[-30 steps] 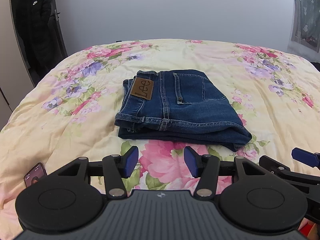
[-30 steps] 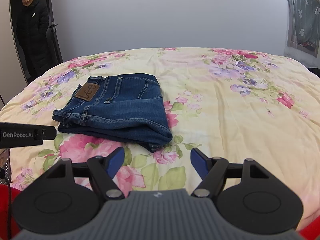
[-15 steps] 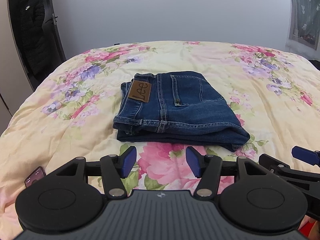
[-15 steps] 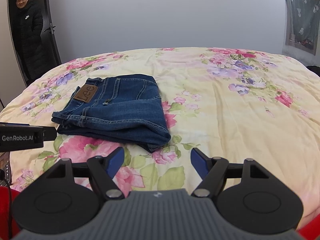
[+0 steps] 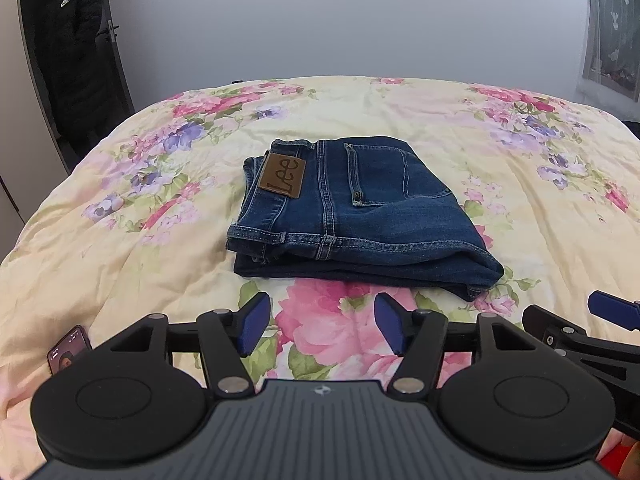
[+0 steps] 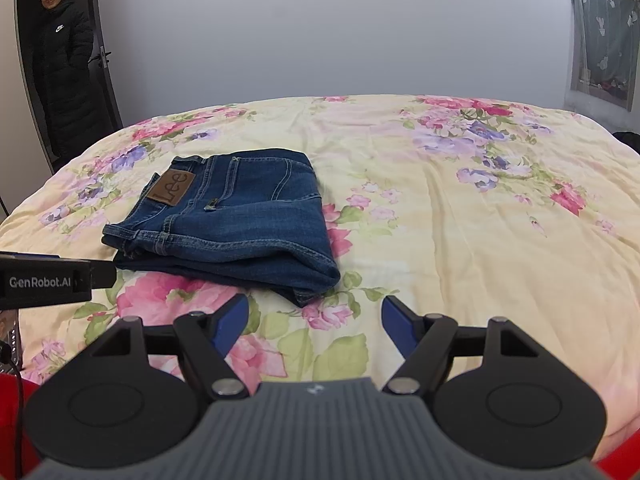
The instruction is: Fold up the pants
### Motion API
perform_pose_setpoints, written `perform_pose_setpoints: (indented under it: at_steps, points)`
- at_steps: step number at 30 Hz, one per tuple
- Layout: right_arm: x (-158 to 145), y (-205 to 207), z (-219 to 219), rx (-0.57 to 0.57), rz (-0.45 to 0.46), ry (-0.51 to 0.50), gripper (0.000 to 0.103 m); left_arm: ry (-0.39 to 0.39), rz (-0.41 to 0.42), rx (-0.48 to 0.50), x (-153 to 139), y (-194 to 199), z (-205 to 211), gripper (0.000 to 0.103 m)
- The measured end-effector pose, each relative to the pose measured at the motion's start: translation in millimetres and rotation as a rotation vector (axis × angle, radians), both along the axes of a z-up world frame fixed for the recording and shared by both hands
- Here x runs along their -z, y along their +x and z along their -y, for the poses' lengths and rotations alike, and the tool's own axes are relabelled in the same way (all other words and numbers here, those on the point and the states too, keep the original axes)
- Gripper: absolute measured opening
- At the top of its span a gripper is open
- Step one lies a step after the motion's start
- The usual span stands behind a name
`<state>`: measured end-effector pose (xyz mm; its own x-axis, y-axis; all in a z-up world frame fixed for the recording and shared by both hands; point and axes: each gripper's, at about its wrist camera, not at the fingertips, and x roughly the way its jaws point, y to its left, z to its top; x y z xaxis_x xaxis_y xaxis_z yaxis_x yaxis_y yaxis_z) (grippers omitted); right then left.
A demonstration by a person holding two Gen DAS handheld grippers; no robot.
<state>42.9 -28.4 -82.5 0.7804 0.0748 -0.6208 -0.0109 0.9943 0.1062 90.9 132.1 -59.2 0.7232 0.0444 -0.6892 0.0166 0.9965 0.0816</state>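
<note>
Dark blue jeans (image 5: 352, 216) lie folded, patch up.

Both wrist views look low across the bed (image 5: 120, 248), sharing the jeans (image 6: 240, 220).

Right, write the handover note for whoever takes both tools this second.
Left tool: open, empty, held off the bed just short of the jeans.
Right tool: open, empty, beside the left one.
Jeans: lying folded in a compact stack on the floral bedspread, Lee patch facing up.
Done: folding looks finished.
Left: at most tidy the near right corner. A phone lies at the near left edge.
</note>
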Motion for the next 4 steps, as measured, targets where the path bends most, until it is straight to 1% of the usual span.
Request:
perform_pose_setpoints:
  at_steps: [4]
  points:
    - [-0.4, 0.2, 0.7, 0.0, -0.002, 0.006, 0.069, 0.004, 0.003, 0.001, -1.9, -0.2, 1.2, 0.071]
